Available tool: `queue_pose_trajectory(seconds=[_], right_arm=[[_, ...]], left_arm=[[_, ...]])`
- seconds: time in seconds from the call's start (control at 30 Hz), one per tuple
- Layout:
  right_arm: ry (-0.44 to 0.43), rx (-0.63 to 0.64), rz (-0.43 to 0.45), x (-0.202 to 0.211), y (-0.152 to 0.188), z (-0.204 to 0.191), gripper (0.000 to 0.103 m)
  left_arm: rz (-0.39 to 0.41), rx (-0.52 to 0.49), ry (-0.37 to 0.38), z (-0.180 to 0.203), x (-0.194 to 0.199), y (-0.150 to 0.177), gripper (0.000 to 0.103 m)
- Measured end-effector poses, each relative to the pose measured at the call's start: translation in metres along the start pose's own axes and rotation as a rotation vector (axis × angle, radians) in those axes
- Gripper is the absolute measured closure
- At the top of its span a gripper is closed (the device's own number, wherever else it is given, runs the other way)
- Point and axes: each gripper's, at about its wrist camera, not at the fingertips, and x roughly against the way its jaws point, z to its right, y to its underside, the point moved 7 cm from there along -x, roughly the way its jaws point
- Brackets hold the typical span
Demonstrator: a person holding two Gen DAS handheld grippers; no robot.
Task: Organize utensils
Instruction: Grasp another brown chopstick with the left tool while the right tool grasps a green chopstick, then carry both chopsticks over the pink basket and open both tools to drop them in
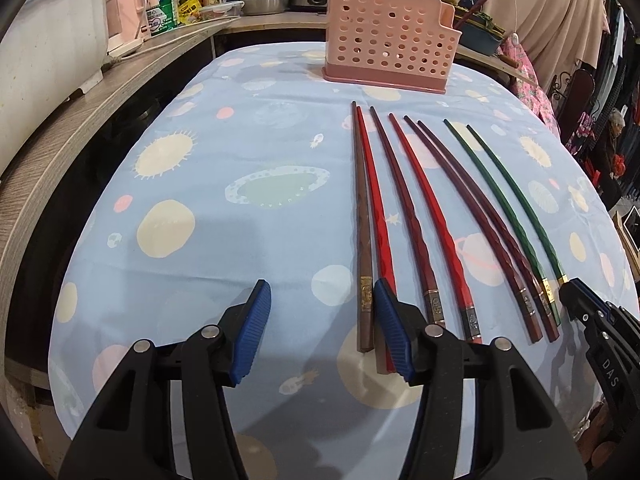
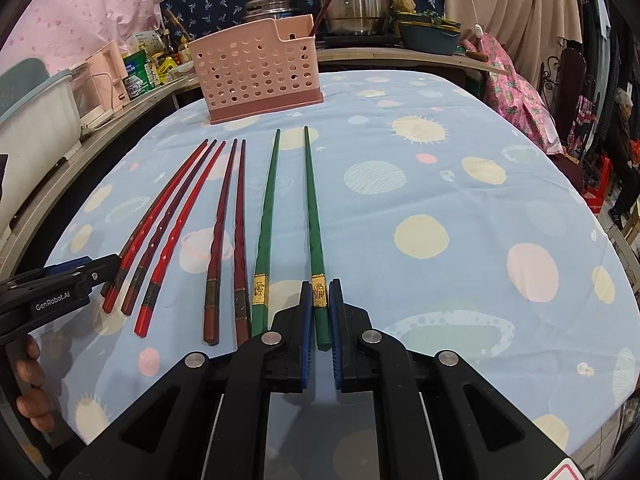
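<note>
Chopsticks (image 1: 404, 208) on planet-print tablecloth (image 1: 224, 152); pink basket (image 1: 388, 40), pots (image 2: 352, 0) behind.

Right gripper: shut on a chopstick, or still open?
Shut: the right gripper pads press both sides of the rightmost green chopstick, which lies on the tablecloth.

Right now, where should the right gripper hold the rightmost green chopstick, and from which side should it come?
Grip the rightmost green chopstick at its thick end, around the gold band, coming from the near end along its length. It lies flat, pointing toward the pink holder, and the right gripper already straddles that end, jaws nearly closed on it.
</note>
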Motion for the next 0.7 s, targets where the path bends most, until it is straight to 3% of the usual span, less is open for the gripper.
queue_pose_trajectory(seconds=[0.2, 0.43, 0.7], right_arm=[[0.002, 0.003, -0.002, 0.001, 0.000, 0.000, 0.095], [-0.014, -0.009, -0.005, 0.006, -0.001, -0.001, 0.096], [-0.033, -0.029, 0.062, 0.030, -0.024, -0.001, 0.096]], left_arm=[[-0.008, 0.005, 0.018, -0.002, 0.001, -0.002, 0.092], [-0.028, 0.031, 0.049, -0.006, 0.004, -0.002, 0.095], [0.005, 0.058, 0.064, -0.014, 0.027, -0.017, 0.095]])
